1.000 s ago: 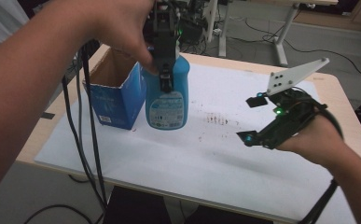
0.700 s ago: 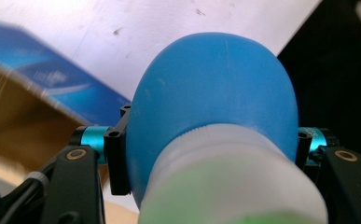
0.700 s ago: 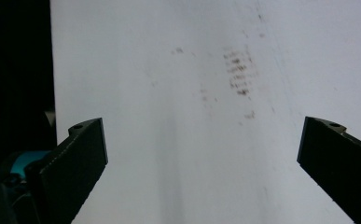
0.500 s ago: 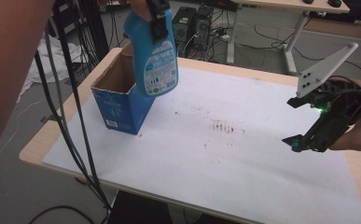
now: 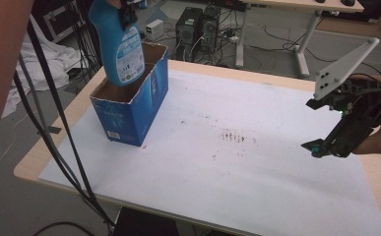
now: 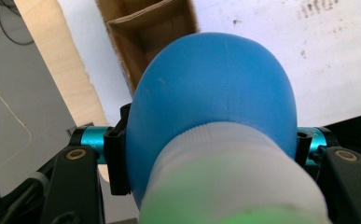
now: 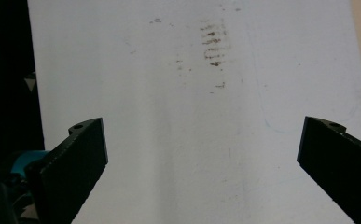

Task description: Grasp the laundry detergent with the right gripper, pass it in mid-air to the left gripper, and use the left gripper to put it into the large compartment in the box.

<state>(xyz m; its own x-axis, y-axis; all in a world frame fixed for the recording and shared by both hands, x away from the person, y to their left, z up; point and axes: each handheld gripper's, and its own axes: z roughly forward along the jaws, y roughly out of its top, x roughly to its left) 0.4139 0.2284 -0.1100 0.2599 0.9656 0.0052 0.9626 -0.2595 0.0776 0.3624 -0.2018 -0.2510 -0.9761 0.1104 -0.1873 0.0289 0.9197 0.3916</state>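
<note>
Bottle (image 5: 120,46) hangs upright, base down, directly over the open box (image 5: 131,105), clamped at its neck by the left gripper (image 6: 211,144). Off at three o'clock across the tabletop (image 5: 237,162), the right gripper (image 7: 201,163) hovers wide open, holding nothing.

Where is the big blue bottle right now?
In the high view, the blue plastic bottle hangs at the upper left, held by the left gripper just above the open blue cardboard box.

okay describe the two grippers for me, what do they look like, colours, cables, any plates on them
Both have black jaws with teal metal fittings beside them. The right gripper is a black frame with teal tips, a small green light, and a grey three-cornered plate with a few holes on top. Black cables trail down past the table edge on the left. The left gripper shows brass-coloured screws on its black arms.
</note>
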